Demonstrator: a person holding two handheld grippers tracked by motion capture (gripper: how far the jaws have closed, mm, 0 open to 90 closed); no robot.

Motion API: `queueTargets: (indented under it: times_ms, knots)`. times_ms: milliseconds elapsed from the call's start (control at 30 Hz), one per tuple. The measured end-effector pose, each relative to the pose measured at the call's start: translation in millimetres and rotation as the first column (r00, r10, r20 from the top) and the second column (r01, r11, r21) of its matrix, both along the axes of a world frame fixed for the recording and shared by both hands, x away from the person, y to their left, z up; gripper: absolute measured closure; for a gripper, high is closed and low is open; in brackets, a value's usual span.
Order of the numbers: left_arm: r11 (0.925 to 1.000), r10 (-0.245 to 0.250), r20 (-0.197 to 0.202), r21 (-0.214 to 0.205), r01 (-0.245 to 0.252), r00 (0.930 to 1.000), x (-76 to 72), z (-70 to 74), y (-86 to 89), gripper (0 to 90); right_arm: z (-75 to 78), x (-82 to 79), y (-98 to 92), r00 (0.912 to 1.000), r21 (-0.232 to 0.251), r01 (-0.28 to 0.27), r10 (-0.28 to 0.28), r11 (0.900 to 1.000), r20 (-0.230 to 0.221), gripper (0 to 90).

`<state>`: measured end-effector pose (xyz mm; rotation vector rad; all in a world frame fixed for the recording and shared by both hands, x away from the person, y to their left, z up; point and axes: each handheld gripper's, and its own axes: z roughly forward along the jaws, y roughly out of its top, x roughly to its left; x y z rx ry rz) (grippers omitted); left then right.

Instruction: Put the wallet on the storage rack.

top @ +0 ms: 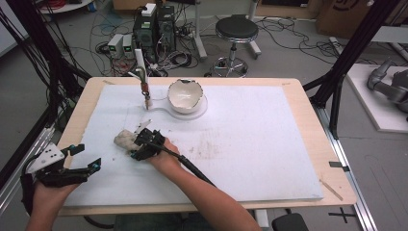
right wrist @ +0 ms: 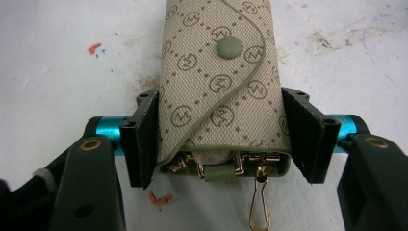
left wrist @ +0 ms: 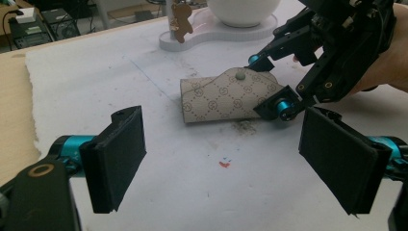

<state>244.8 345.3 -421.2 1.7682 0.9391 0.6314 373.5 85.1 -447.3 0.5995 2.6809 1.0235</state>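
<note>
A beige monogram key pouch (top: 125, 139) with a green snap lies flat on the white mat at the left. In the right gripper view the pouch (right wrist: 216, 72) sits between the two black pads, which touch both of its long sides near the open end, where gold clips hang out. My right gripper (top: 144, 143) is shut on it, low on the mat. From the left gripper view I see the pouch (left wrist: 221, 98) and the right gripper (left wrist: 270, 85) straight ahead. My left gripper (top: 86, 157) stands open near the table's front left corner, its jaws (left wrist: 228, 161) wide with nothing between them.
A white bowl (top: 184, 94) rests on a white base (top: 199, 111) at the mat's far side. Beside it stands a small post (top: 144, 82) with a brown bear charm (left wrist: 180, 21) hanging from it. The white mat (top: 260, 144) covers most of the wooden table.
</note>
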Motion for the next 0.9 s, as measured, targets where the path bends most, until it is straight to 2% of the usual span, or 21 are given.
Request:
queueTargets:
  times_ms: [133,400,700,900]
  knots:
    - [1.0,-0.002,-0.001,0.001,0.002,1.0,0.9,-0.5,-0.1,16.4,7.4,0.2,-7.4,1.0,0.012,-0.003,0.003,0.9999,-0.003,36.8]
    - [0.9999,-0.012,0.0,0.004,0.012,0.9999,4.7,0.0,-3.5,16.4,33.4,2.8,-36.8,0.9989,0.053,0.015,-0.018,0.9985,0.044,36.8]
    - [0.9992,-0.039,-0.004,0.005,0.039,0.9992,13.9,-0.2,-12.0,16.4,55.5,5.4,-84.0,0.994,0.073,0.057,-0.064,0.9957,0.089,36.8]
    - [0.9983,-0.058,-0.005,0.003,0.058,0.9983,23.9,0.0,-20.1,16.4,67.5,9.5,-118.9,0.986,0.083,0.111,-0.12,0.9904,0.116,36.8]
